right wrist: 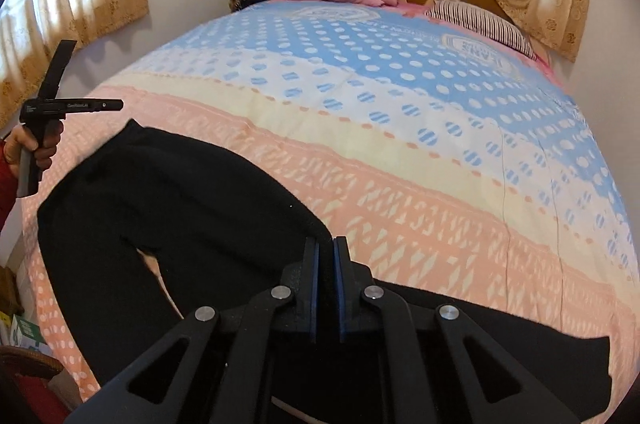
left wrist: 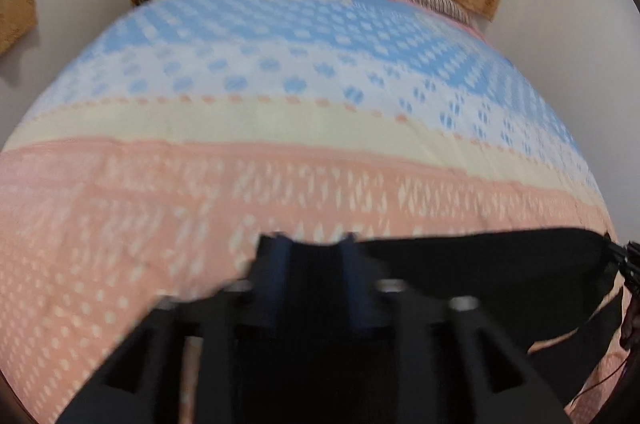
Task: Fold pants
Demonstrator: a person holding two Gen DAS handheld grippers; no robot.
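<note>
The right hand-held black two-finger gripper has its blue-padded fingers nearly pressed together over the near edge of the black fabric pants; whether cloth sits in the thin slit cannot be told. The left hand-held gripper is spread, and dark cloth shows in the gap, unpinched. To fold well, I judge both grippers should pinch one edge well apart, lift together, and carry it across evenly, keeping the cloth taut. The pants lie flat on the near pink band of the pink, cream and blue patterned quilt, legs slightly parted, matte, soft, somewhat rumpled.
</note>
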